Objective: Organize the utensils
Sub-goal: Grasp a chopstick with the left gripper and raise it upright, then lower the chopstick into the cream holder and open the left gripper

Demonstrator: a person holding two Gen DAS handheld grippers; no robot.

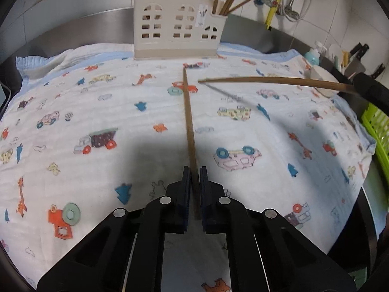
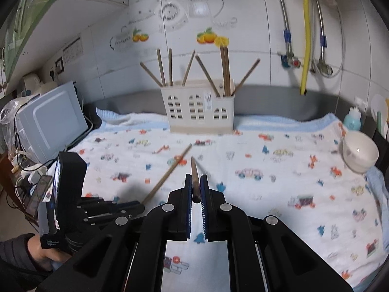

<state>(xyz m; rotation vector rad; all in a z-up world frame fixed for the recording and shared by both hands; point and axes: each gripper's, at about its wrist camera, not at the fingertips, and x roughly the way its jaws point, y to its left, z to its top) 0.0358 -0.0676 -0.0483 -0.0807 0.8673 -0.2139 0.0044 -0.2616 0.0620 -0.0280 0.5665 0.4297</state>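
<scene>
Currently my left tool (image 1: pixel 193 170) is clamped on 1 chopstick (image 1: pixel 188 114), which runs straight ahead from the pads and points at the cream utensil holder (image 1: pixel 178 26) standing at the back of the tabletop, on the patterned cloth (image 1: pixel 97 112). From the right wrist view that stick looks to be lifted a little off the cloth, though I cannot tell for certain. The holder already carries several chopsticks: about 4 in its left part and about 4 more in the lower right compartment.

Moving right, my right tool (image 2: pixel 196 182) is closed on a second chopstick (image 2: pixel 194 170), gripped near its thick end and aimed toward the holder too. In the left wrist view this stick crosses in from the right, its tip near the first stick but apart from it.

To do this step well, I judge I should deliver 1 stick at a time, tilt it thin end down, line it over an open compartment, and release only once the tip is inside. Keeping the 2 sticks apart should avoid a knock. A white bowl (image 2: pixel 360 152) sits near the right edge, well clear.
</scene>
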